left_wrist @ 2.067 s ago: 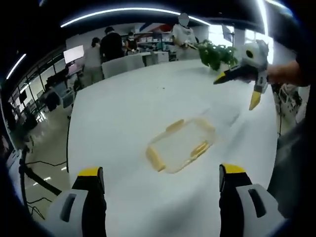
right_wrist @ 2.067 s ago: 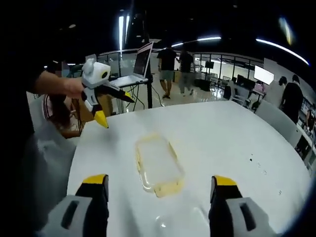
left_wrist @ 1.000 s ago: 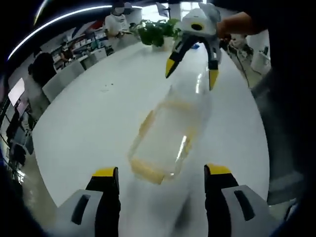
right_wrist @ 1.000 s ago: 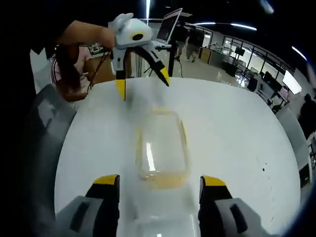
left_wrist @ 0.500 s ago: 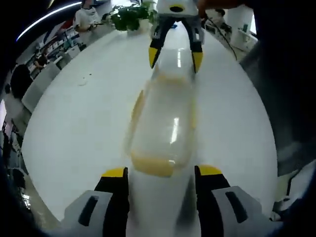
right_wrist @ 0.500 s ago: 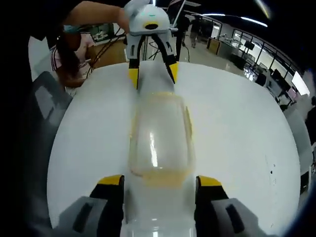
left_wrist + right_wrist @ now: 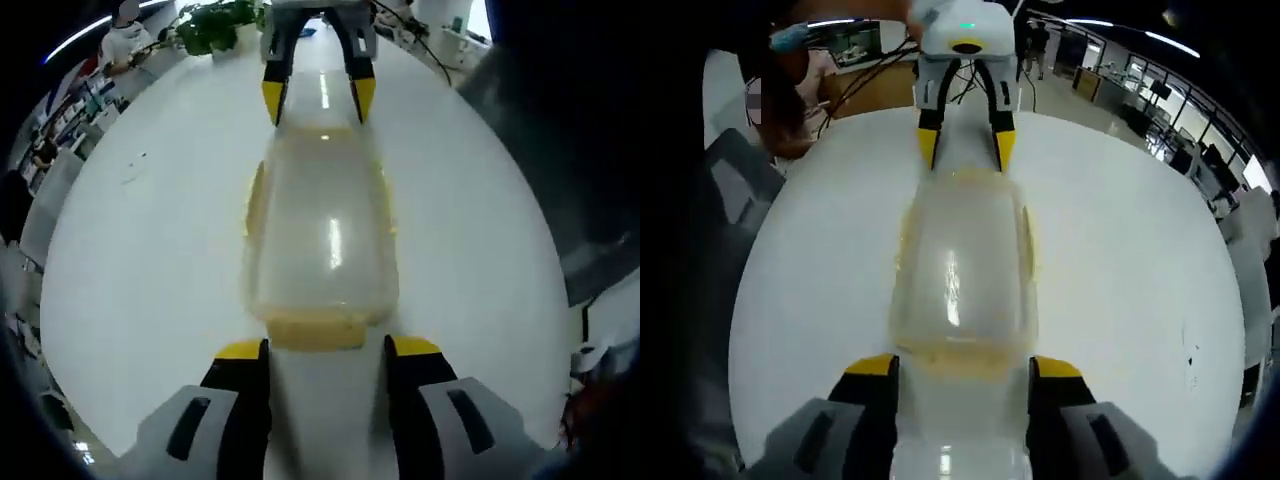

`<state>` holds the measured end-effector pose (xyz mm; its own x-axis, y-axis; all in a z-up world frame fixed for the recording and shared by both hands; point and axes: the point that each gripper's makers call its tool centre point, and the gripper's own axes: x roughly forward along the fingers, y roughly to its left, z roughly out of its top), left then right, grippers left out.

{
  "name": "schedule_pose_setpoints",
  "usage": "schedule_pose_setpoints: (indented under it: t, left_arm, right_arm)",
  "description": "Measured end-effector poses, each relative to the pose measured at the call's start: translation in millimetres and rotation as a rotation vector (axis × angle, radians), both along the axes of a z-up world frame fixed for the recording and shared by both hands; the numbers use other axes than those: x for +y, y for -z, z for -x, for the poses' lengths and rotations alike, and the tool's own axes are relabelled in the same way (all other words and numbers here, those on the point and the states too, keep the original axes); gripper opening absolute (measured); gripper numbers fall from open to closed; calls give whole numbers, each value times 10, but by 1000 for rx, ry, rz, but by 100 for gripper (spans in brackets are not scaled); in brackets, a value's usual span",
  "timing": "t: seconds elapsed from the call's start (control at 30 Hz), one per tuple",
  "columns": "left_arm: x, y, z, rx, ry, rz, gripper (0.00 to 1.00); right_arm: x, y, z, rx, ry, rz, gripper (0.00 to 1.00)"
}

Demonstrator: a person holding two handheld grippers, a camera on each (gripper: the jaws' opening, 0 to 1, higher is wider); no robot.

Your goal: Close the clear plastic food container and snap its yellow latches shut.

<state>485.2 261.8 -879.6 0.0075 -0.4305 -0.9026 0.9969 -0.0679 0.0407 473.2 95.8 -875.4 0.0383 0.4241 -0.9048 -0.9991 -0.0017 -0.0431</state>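
Left gripper view: the left gripper [image 7: 327, 347] rises from the bottom with its two yellow-tipped jaws standing apart, nothing between them but bare table. Dead ahead of the tips lies the clear plastic food container [image 7: 322, 232], lid already down on it as far as one can judge through the haze of plastic. Its long axis runs straight away from this gripper, so the near short end, with a yellow latch [image 7: 315, 329] along it, sits just beyond and between the jaw tips. Side latches show as yellow strips on the left and right long edges. At the far short end the right gripper [image 7: 318, 97] comes in from the top, jaws spread to about the container's width, tips just at that end.

The white table [image 7: 130, 250] is round-edged; the container sits near its middle, well in from the rim, with a potted plant [image 7: 215, 22] off at the far edge.

Right gripper view: the same layout mirrored. The right gripper [image 7: 962, 365], jaws apart and holding nothing, has the container [image 7: 962, 262] straight ahead, lengthwise, its near end latch [image 7: 958, 362] between the tips. The left gripper [image 7: 965, 146] faces it at the opposite end.

Each gripper looks about equally near its own end latch, so either end could be pressed first; the side latches lie off-axis for both.
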Motion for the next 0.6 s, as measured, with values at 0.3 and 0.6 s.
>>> schedule_pose_setpoints:
  t: [0.3, 0.6]
  left_arm:
    - [-43, 30, -2, 25, 12, 6, 39]
    - [-54, -13, 22, 20, 22, -20, 39]
  right_arm:
    - [15, 151, -3, 47, -28, 48, 46]
    - [38, 145, -54, 52, -15, 65, 44]
